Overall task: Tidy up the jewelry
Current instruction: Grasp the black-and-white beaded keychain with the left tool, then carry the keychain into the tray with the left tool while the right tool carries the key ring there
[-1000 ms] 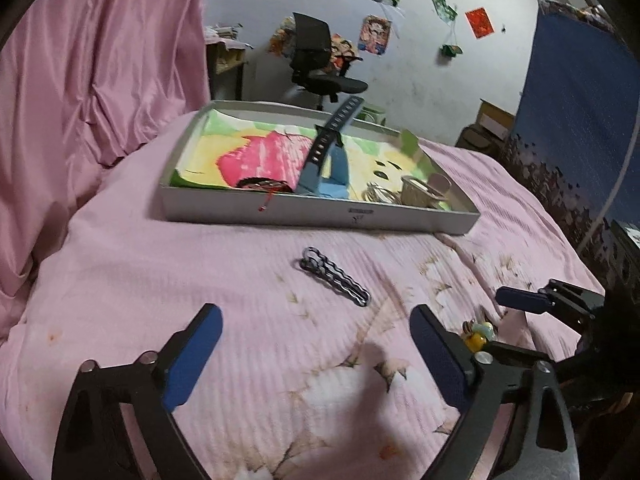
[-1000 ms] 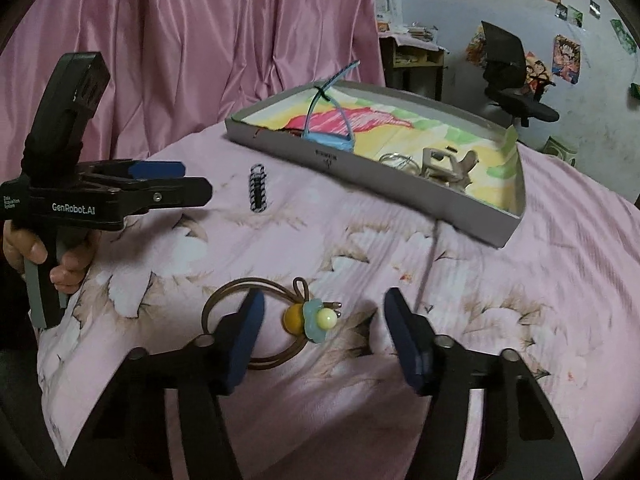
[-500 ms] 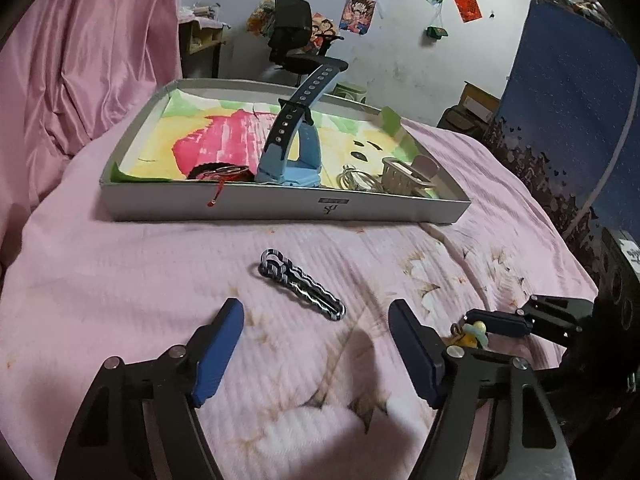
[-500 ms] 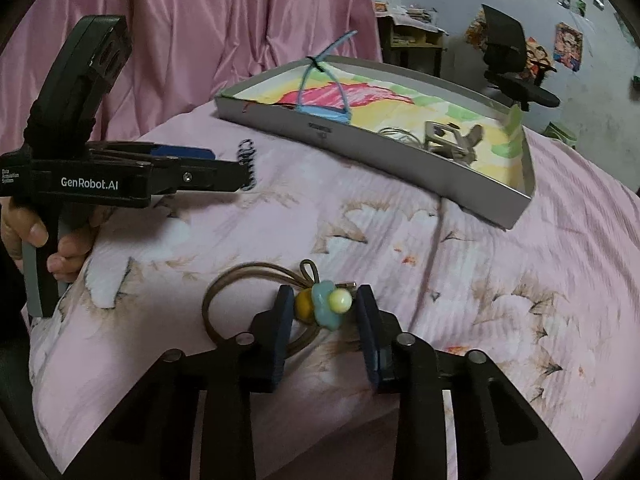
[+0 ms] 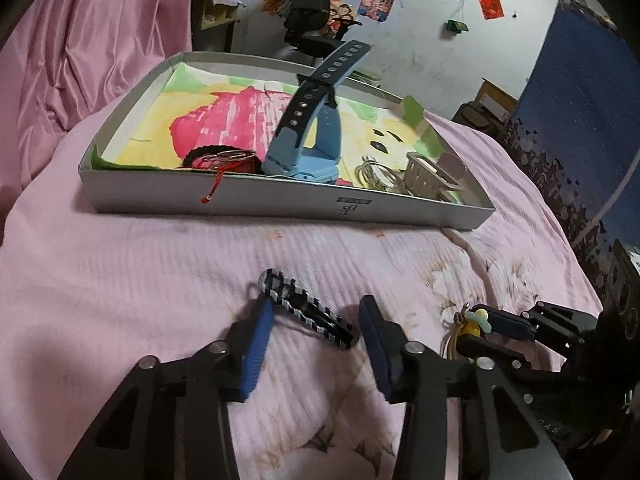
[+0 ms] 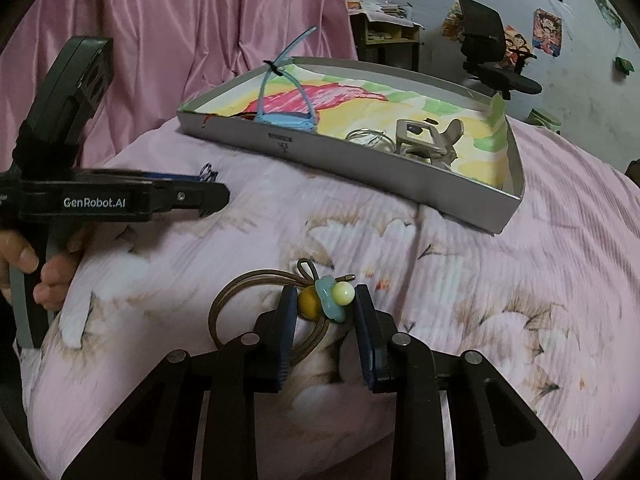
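A black-and-white striped chain [image 5: 308, 314] lies slantwise on the pink bedspread [image 5: 120, 280]. My left gripper [image 5: 316, 303] is open but narrowed around it, its blue pads close to both ends. My right gripper [image 6: 324, 290] is shut on the bead charm of a brown hair tie [image 6: 326, 300], whose loop [image 6: 224, 304] trails to the left on the spread. In the left wrist view the right gripper [image 5: 480, 326] holds that hair tie [image 5: 474, 320] at the right. The grey tray [image 5: 280, 204], also seen from the right wrist as the tray [image 6: 360, 164], holds a blue watch [image 5: 316, 128].
Inside the tray lie a red cord bracelet [image 5: 224, 158], silver rings [image 5: 376, 176] and a beige clip [image 5: 428, 172]. A pink curtain [image 6: 180, 40] hangs behind the bed. A hand [image 6: 36, 272] holds the left gripper's handle. An office chair [image 6: 492, 52] stands in the back.
My left gripper has dropped forward over the striped chain and its jaws have narrowed around it. My right gripper has shut on the hair tie's bead charm.
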`<control>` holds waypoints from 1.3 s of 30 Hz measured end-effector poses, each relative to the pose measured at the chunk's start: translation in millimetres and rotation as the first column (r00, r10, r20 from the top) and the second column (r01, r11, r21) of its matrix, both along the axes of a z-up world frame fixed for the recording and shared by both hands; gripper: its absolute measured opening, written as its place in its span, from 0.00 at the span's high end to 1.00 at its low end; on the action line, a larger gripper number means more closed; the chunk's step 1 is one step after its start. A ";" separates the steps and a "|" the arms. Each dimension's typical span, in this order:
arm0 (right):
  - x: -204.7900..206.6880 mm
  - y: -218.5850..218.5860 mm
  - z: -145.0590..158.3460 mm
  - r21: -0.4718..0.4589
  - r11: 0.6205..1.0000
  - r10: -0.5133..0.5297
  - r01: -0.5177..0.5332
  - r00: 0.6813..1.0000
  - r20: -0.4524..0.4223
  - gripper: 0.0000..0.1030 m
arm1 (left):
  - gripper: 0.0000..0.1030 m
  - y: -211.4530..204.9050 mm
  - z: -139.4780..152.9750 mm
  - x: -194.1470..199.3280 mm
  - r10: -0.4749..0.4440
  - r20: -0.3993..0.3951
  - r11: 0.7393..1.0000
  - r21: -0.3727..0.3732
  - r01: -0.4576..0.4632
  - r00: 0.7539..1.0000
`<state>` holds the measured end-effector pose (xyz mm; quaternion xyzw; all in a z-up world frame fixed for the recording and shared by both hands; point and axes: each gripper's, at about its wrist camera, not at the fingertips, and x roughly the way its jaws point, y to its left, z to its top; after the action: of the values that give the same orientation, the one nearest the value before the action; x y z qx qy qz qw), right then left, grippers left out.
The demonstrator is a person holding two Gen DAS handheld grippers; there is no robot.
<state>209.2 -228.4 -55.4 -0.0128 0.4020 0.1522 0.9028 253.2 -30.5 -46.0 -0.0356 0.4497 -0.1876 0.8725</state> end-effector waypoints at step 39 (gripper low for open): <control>7.1 -19.9 15.5 0.166 0.985 -0.059 0.036 0.989 0.136 0.76 | 0.95 -2.8 17.8 -21.5 -0.045 0.123 0.996 -0.069 0.054 0.991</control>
<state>216.4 -248.3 -39.9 0.0601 0.3241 0.1619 0.9301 231.7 -33.4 -28.2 -0.0443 0.3897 -0.2270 0.8914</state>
